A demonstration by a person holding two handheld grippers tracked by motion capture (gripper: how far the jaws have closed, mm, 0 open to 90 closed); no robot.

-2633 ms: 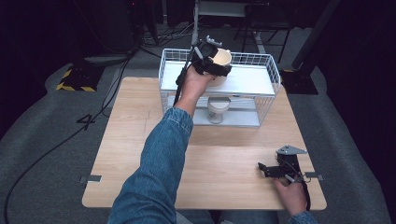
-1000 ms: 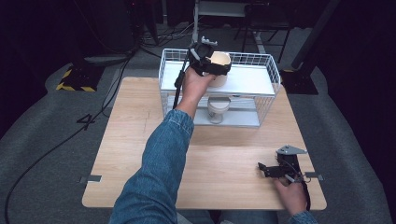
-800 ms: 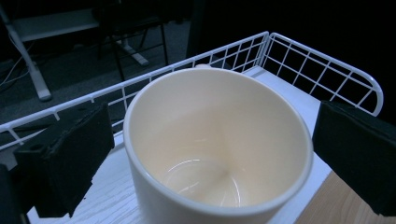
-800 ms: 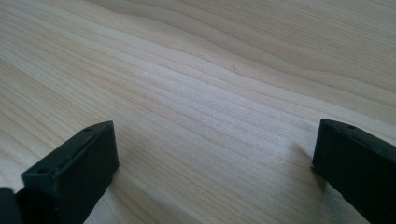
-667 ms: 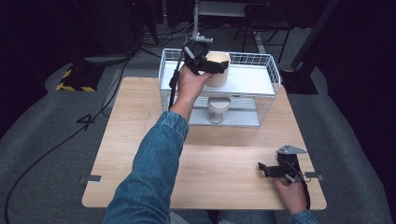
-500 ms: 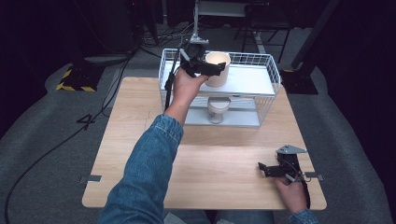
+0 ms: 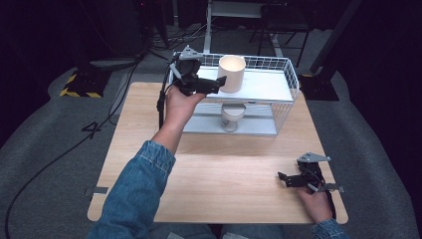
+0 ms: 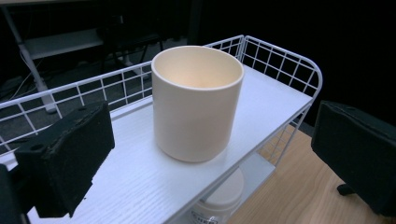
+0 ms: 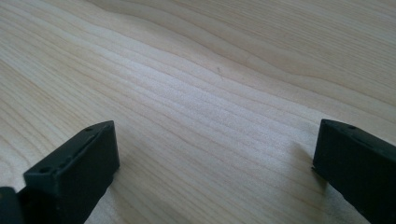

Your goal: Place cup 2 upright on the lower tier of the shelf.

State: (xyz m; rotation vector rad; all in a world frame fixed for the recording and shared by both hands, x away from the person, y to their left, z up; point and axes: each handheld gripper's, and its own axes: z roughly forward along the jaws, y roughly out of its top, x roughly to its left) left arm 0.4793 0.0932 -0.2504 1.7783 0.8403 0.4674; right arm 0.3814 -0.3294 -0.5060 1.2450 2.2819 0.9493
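While the cup (image 8: 197, 102) is standing upright on the rack's (image 7: 268, 84) top shelf, the left gripper (image 7: 211, 85) is hovering just beside it, jaws spread wide and touching nothing; the cup is sitting ahead of them, between their tips. Below the shelf, a jar (image 7: 232, 116) is standing. Down at the table's (image 7: 224, 174) near right corner, the right gripper (image 7: 287, 179) is resting, jaws spread.

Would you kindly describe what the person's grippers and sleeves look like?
Both grippers, the left gripper and the right gripper, are black with blocky padded jaws and a grey three-cornered plate on top. A black cable hangs from the left one. The sleeves are blue denim.
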